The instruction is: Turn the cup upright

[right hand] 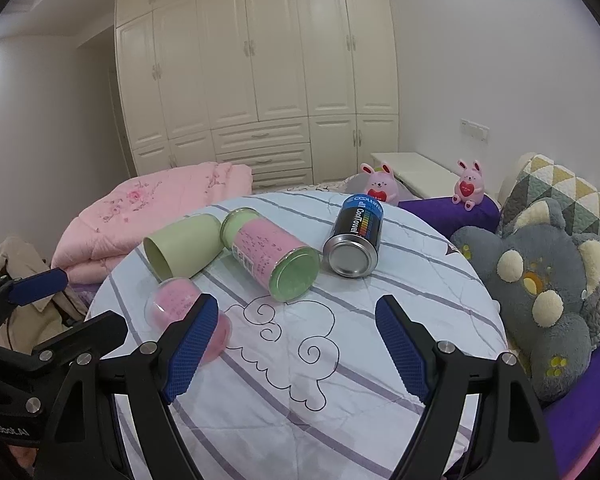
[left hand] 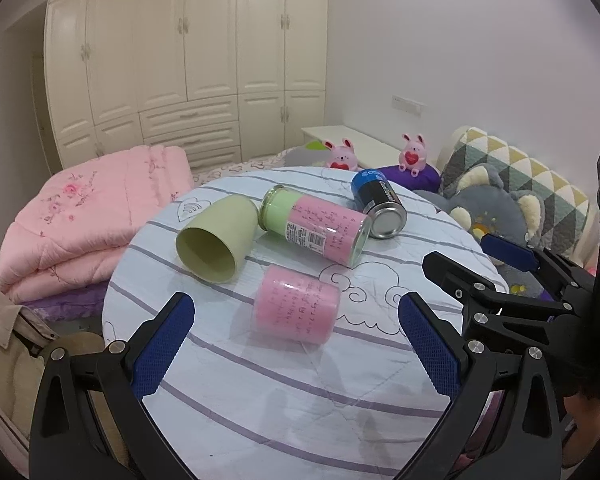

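A pale green cup (left hand: 216,240) lies on its side on the round cloth-covered table (left hand: 284,400), its open mouth facing me; it also shows in the right wrist view (right hand: 184,246). My left gripper (left hand: 296,344) is open and empty, low over the table's near part, short of the cup. My right gripper (right hand: 296,350) is open and empty over the cloud drawing; it also shows at the right of the left wrist view (left hand: 456,258).
A pink clear-lidded canister (left hand: 296,304), a green-and-pink jar (left hand: 316,226) and a black-and-blue can (left hand: 380,204) all lie on their sides by the cup. A pink quilt (left hand: 92,216) lies to the left, plush toys (right hand: 540,280) to the right.
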